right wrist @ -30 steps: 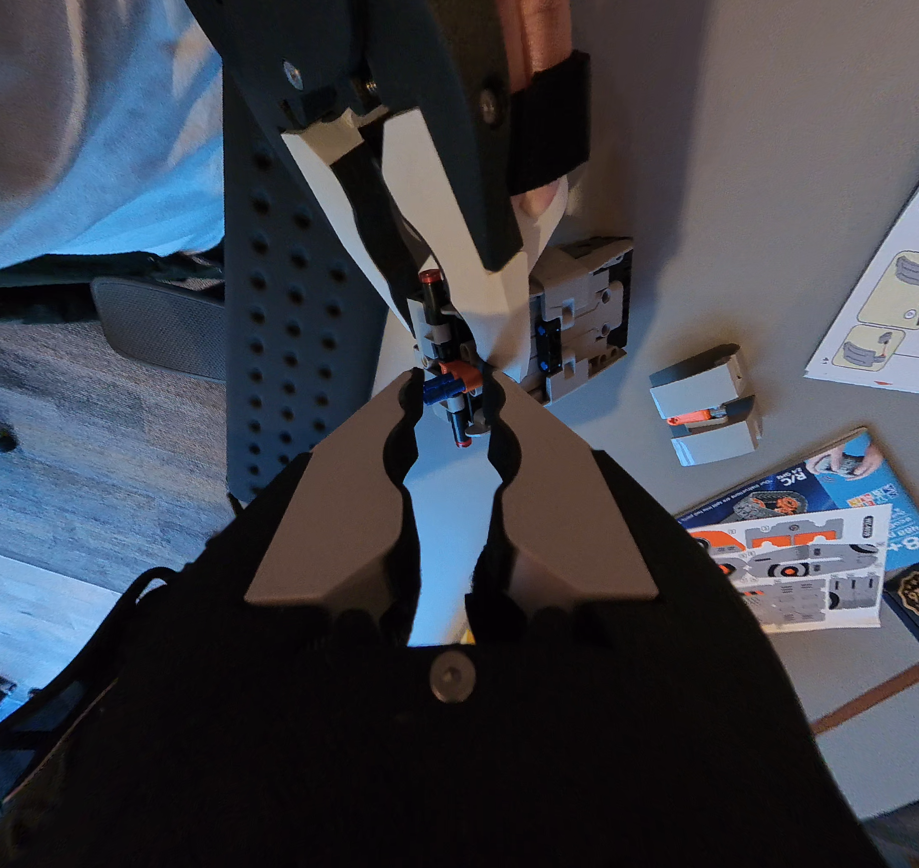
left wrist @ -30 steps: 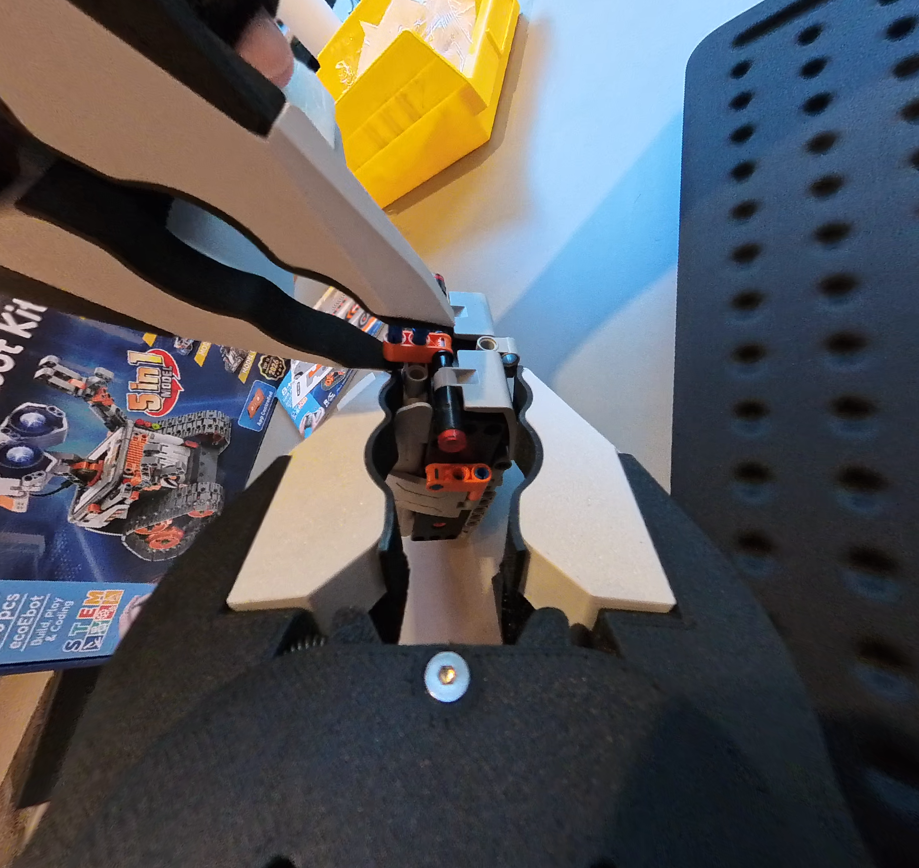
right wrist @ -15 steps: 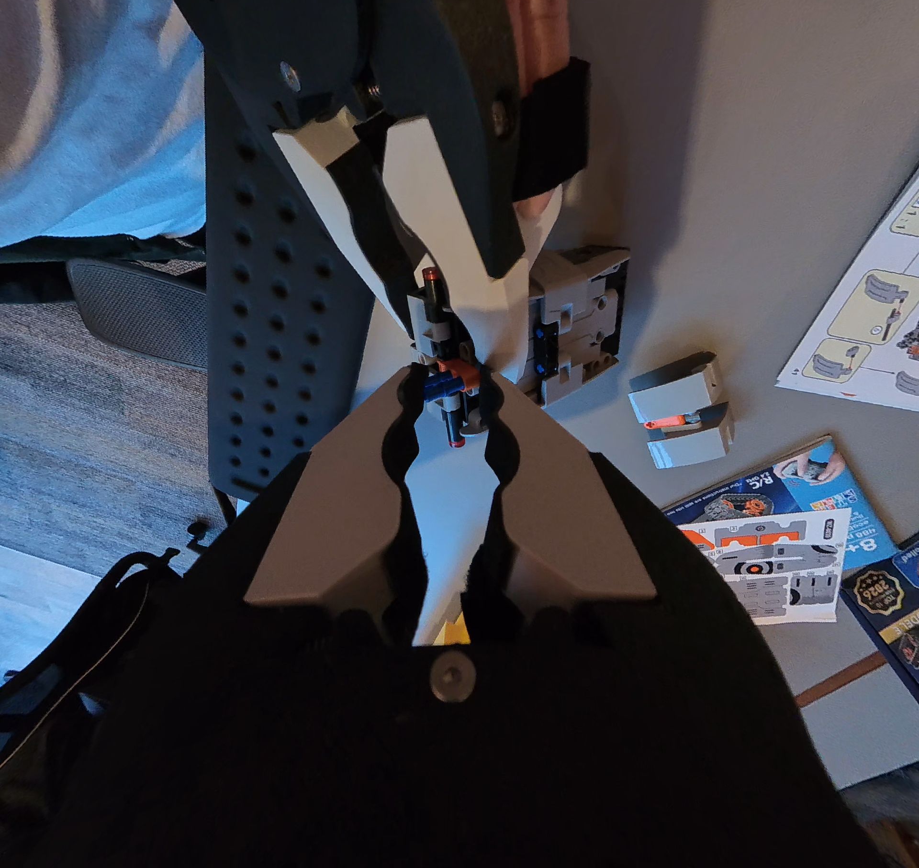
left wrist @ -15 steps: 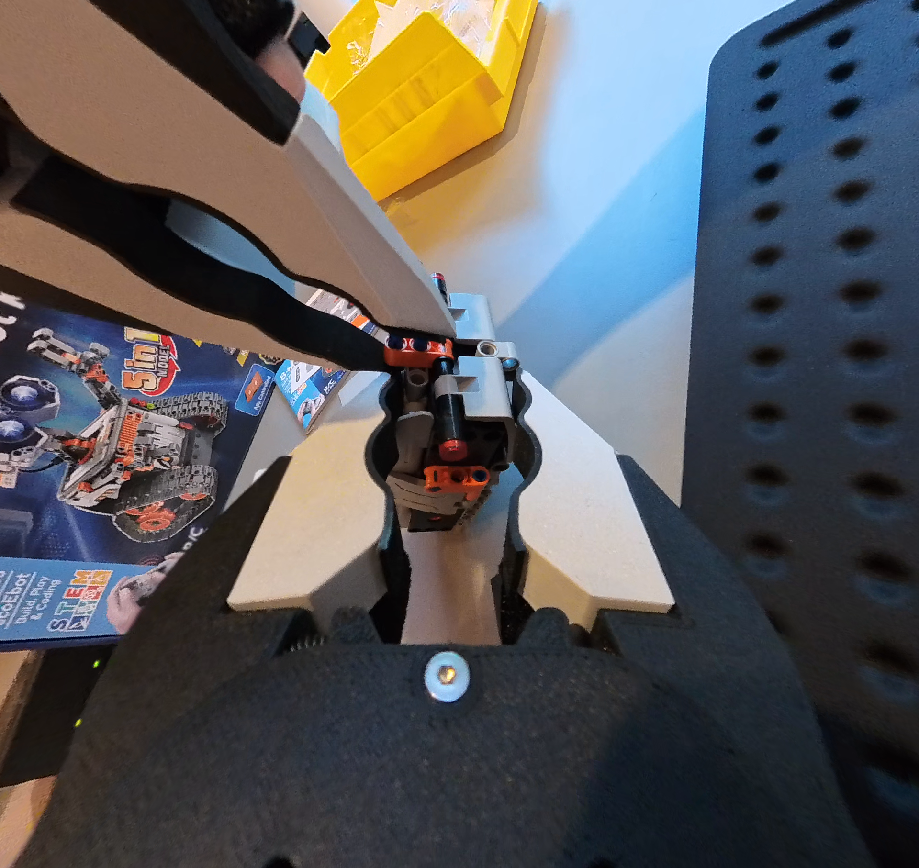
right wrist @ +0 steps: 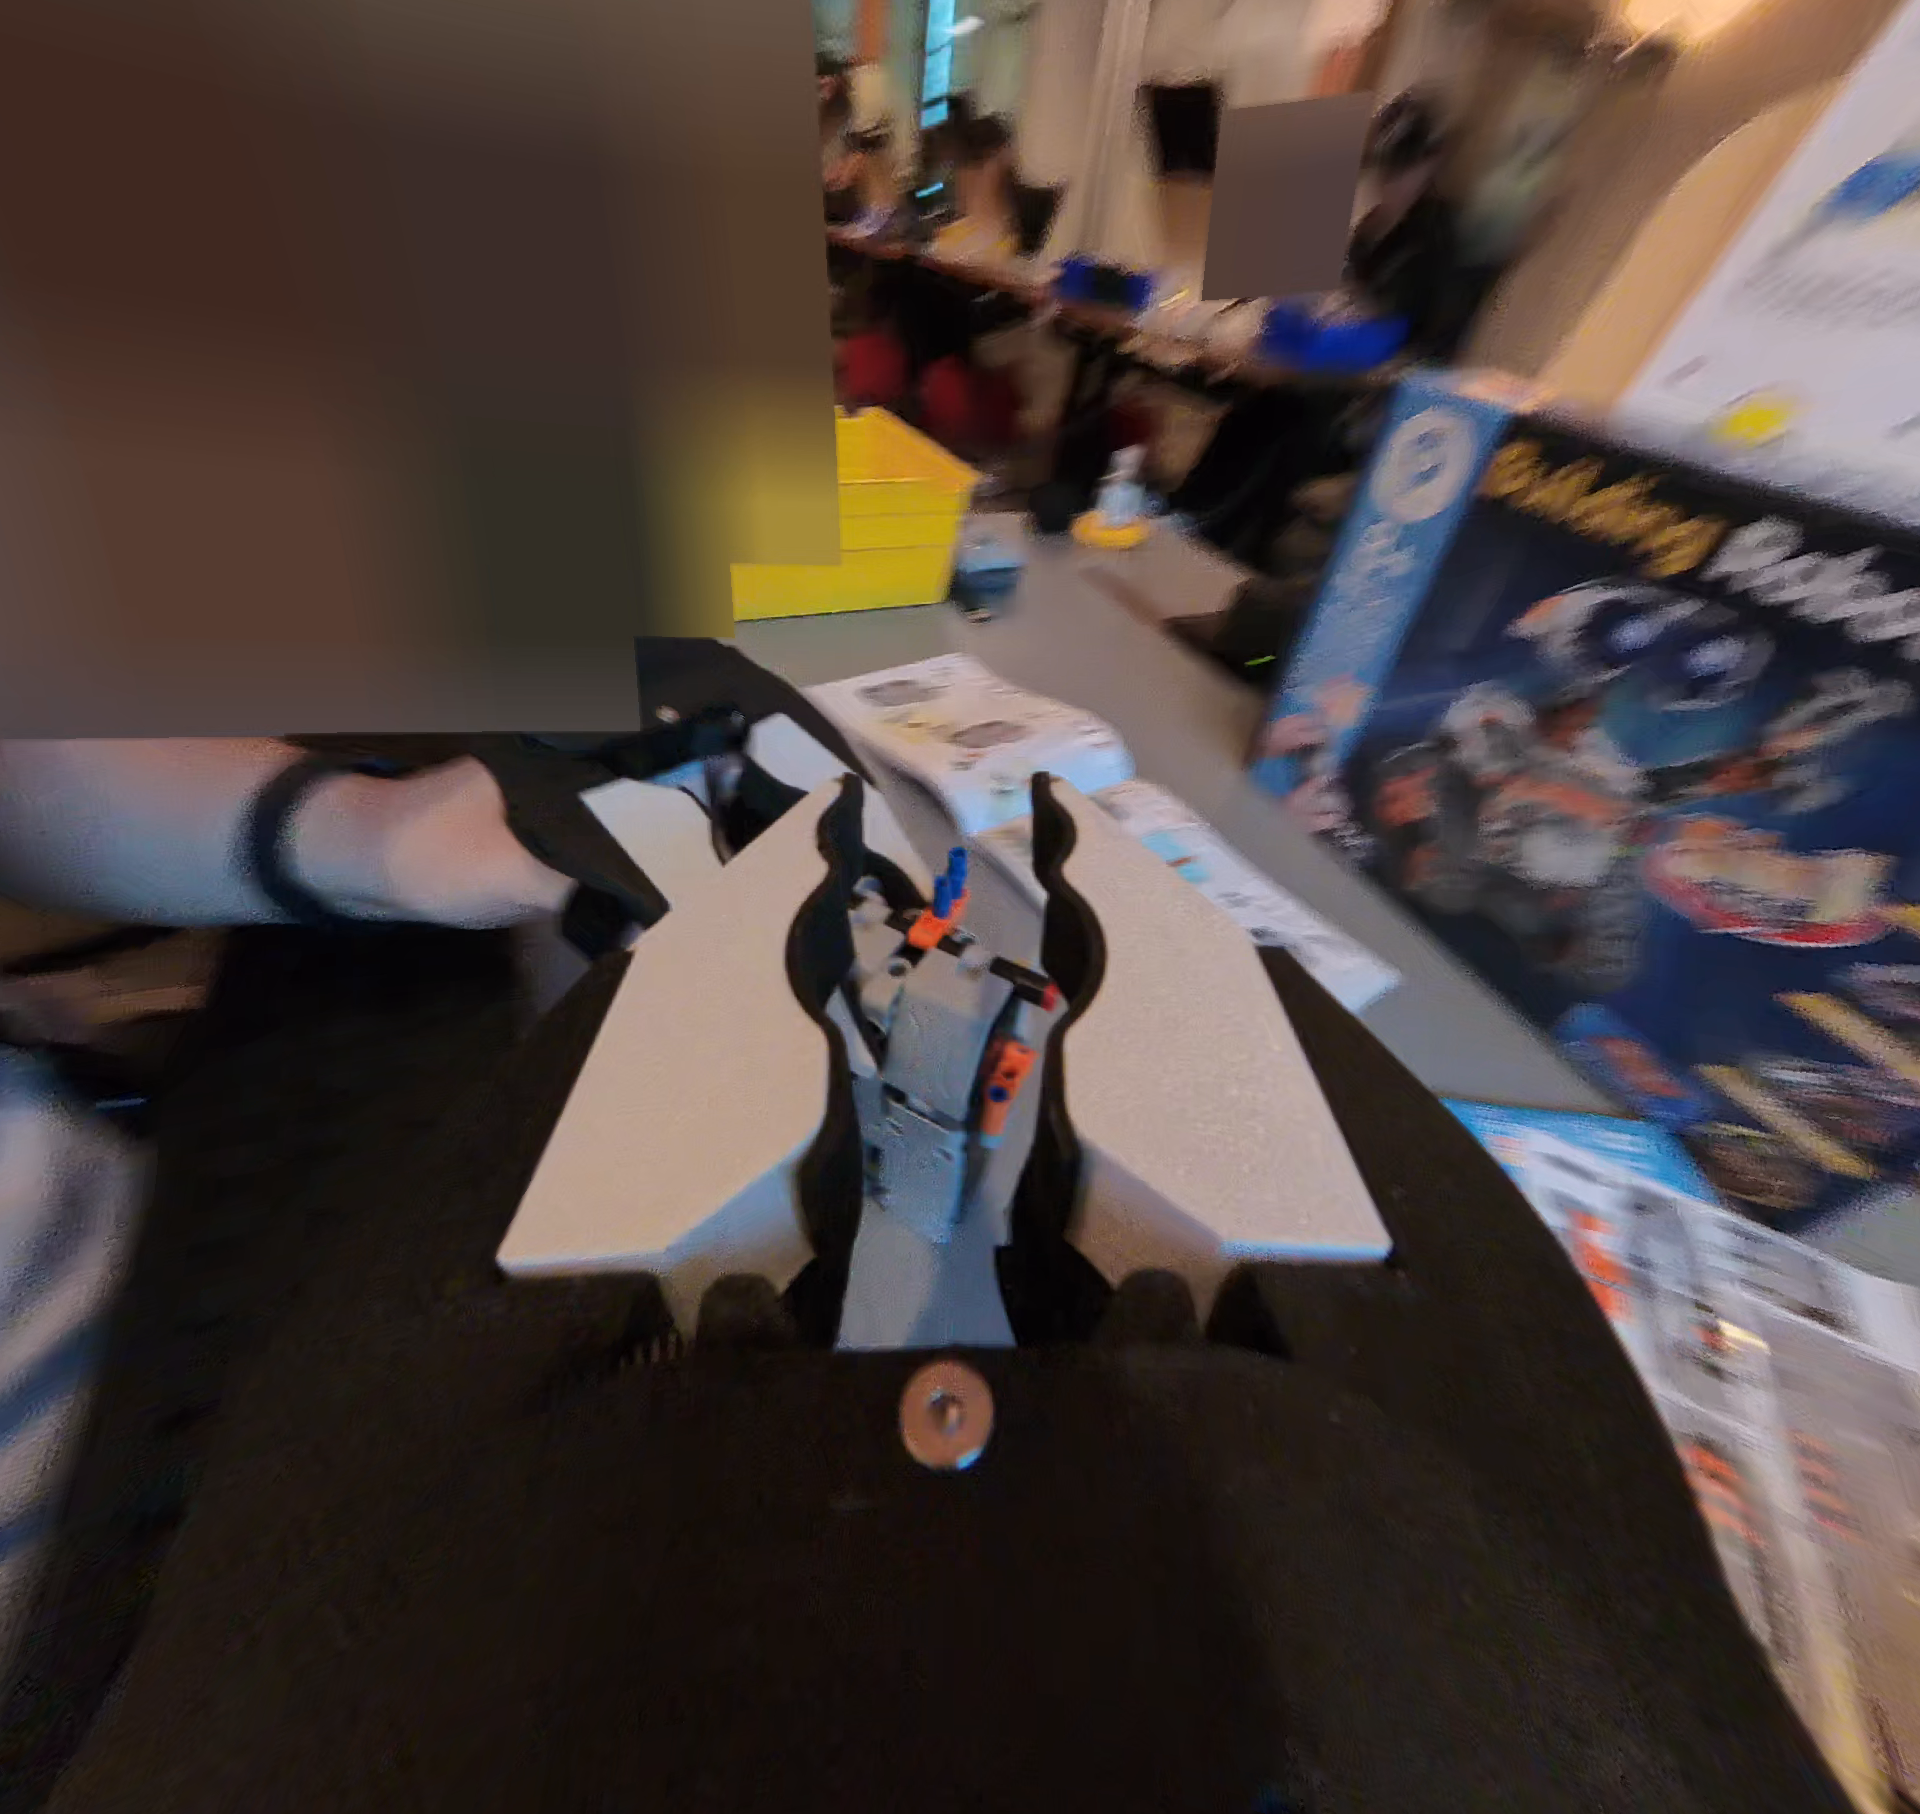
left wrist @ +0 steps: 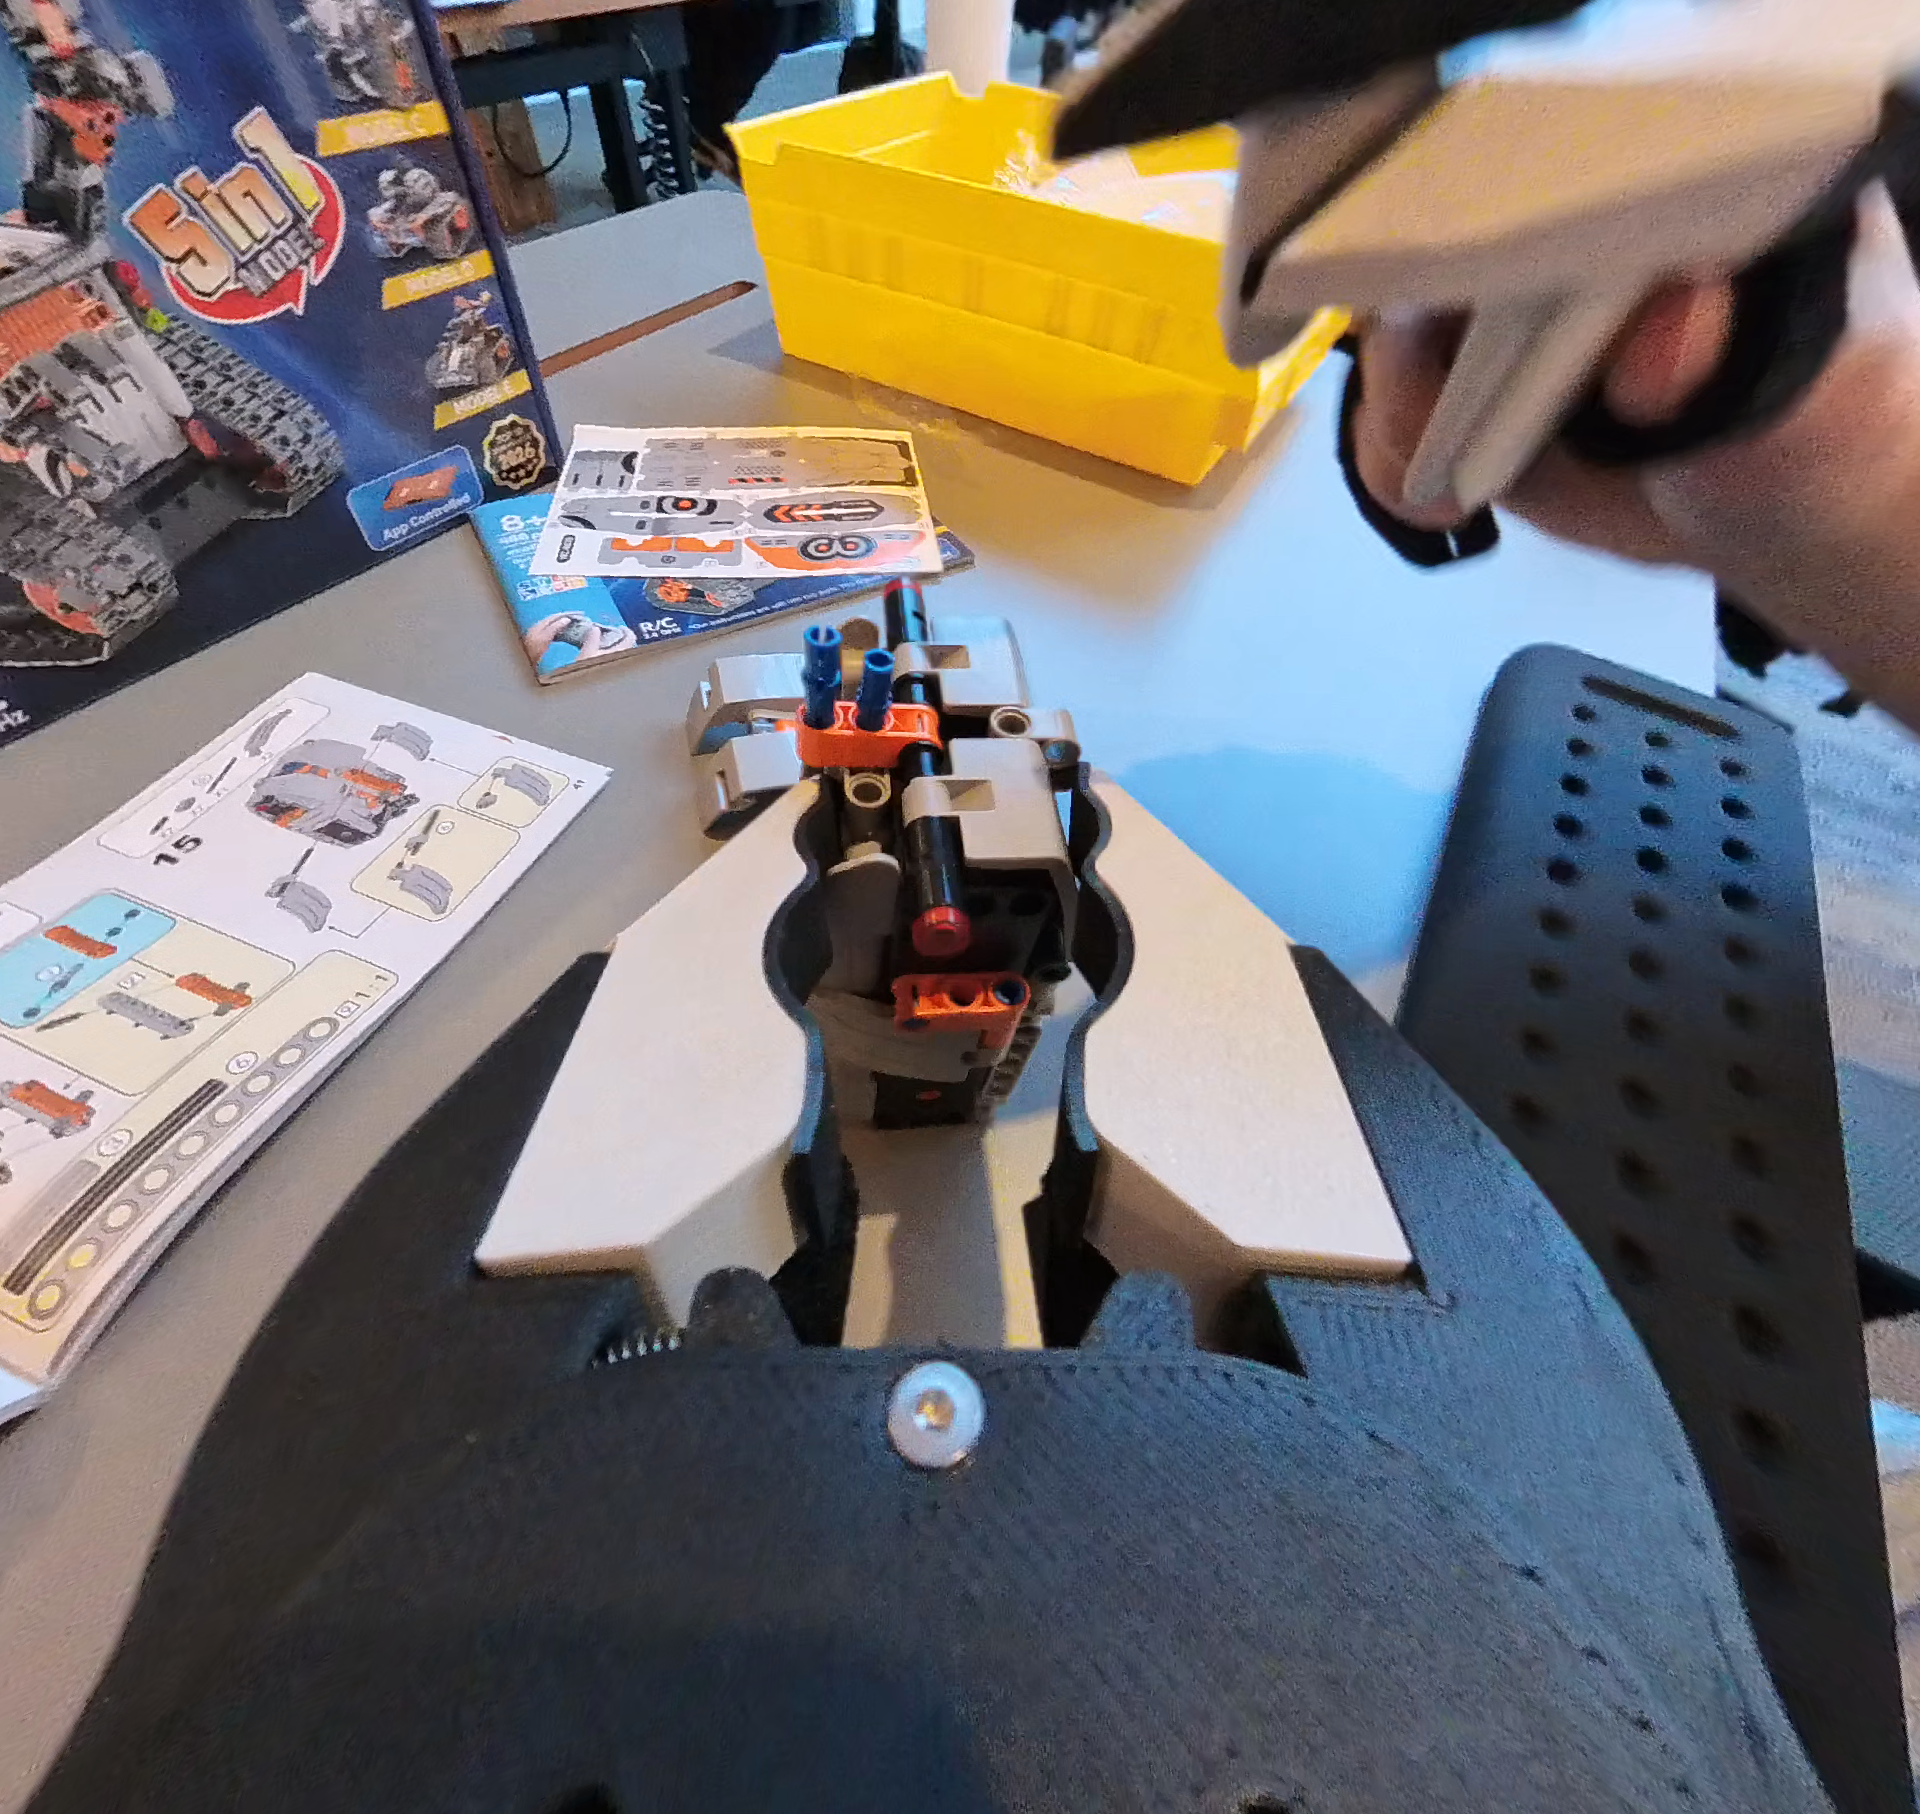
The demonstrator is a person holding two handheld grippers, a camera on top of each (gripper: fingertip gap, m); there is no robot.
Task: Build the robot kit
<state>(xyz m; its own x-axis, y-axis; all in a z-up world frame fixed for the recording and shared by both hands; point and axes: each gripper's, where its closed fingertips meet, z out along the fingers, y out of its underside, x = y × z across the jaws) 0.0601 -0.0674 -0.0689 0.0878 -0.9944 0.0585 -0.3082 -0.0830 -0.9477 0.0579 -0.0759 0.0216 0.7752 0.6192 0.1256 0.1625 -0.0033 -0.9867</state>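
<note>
My left gripper (left wrist: 951, 798) is shut on a small grey and black brick assembly (left wrist: 977, 860). The assembly has a black axle, two orange beams and two blue pins (left wrist: 842, 668) standing in the top beam. My right gripper (left wrist: 1174, 226) is blurred at the upper right, held by a hand, apart from the assembly. In the right wrist view the right gripper (right wrist: 945, 798) is open and empty. The assembly (right wrist: 925, 1026) shows through the gap between its fingers, farther off. A hand (right wrist: 416, 850) holds the left gripper at the left.
A loose grey part (left wrist: 727, 756) lies on the grey table (left wrist: 1247, 684) just behind the assembly. Around it are an open instruction booklet (left wrist: 208, 933), a sticker sheet (left wrist: 727, 497), a blue toy box (left wrist: 229, 237), a yellow bin (left wrist: 997, 310) and a black perforated chair back (left wrist: 1621, 985). Tip to tip, the grippers are about 9 cm apart.
The right gripper has let go of the blue pins and pulled away up and to the right. The left gripper has tilted up with the assembly and now looks across the table.
</note>
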